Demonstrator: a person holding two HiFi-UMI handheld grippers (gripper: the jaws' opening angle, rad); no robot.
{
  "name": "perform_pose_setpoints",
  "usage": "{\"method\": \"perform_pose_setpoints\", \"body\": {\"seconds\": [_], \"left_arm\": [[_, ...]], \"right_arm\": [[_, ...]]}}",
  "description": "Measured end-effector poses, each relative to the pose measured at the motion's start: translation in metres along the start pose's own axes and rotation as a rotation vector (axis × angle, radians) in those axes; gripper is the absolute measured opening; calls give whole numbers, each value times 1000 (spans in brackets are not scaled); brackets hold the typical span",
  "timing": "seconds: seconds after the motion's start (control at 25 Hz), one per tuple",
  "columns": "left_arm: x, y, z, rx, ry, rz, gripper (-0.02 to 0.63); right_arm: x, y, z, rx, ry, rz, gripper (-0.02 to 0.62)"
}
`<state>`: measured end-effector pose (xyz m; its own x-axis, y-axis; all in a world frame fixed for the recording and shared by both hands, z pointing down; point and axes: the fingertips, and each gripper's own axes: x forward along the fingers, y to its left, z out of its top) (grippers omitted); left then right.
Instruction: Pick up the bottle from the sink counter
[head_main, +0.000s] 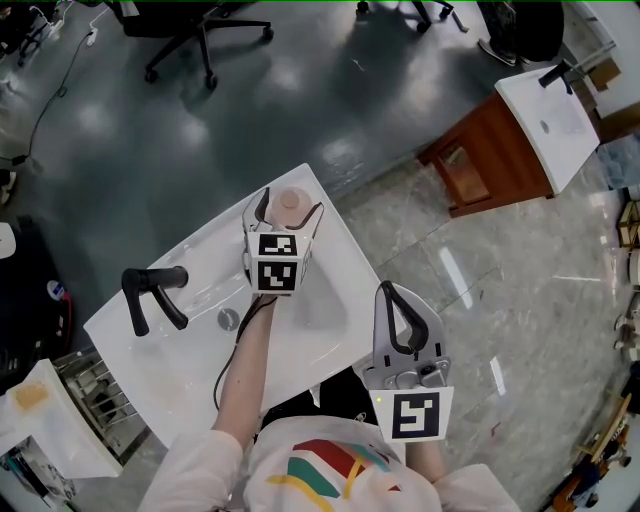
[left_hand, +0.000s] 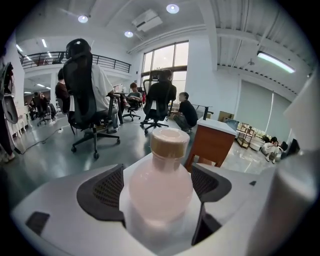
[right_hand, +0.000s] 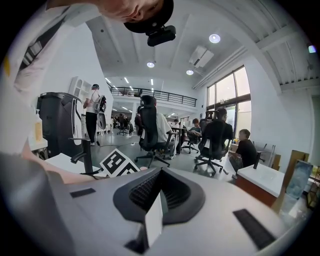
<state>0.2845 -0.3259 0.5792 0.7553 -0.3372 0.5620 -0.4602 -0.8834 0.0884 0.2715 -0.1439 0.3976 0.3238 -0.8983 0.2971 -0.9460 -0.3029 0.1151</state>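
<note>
A pale pink bottle (head_main: 290, 203) with a tan cap (left_hand: 169, 142) stands upright at the far end of the white sink counter (head_main: 150, 370). My left gripper (head_main: 291, 206) is level with it, one jaw on each side. In the left gripper view the bottle (left_hand: 161, 185) fills the gap between the dark ribbed pads (left_hand: 105, 192), and I see no pad pressing on it. My right gripper (head_main: 387, 292) hangs off the counter's right side above the floor, and its jaws (right_hand: 160, 192) are shut on nothing.
A black faucet (head_main: 150, 295) and a drain (head_main: 228, 319) sit in the basin left of my arm. A second white-topped wooden cabinet (head_main: 505, 140) stands far right. Office chairs (head_main: 200, 30) are on the grey floor beyond. A wire rack (head_main: 90, 395) is at the lower left.
</note>
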Motion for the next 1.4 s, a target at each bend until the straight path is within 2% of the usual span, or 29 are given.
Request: {"method": "perform_pose_setpoints", "body": {"seconds": [0.16,0.4,0.72,1.0,1.2,1.4], "left_arm": [[5,-1,-5,-11,11,-9,399],[9,-2,-11,75,44,27,399],[9,-1,-12,71,50,36,399],[9,1,-9,66,34,48,399],[8,-2,-10,67,30,28,399],[-4,-6,6,63,-37,20,399]], "right_arm": [[3,1,1,-7,-4,6,12],[3,2,-4,8,11,2,12],[3,6,-6,15,8,8,12],[1,15,-8,22,18,40,12],[1,18,-6,20,6,52,12],[-1,18,-3,9,4,53,12]]}}
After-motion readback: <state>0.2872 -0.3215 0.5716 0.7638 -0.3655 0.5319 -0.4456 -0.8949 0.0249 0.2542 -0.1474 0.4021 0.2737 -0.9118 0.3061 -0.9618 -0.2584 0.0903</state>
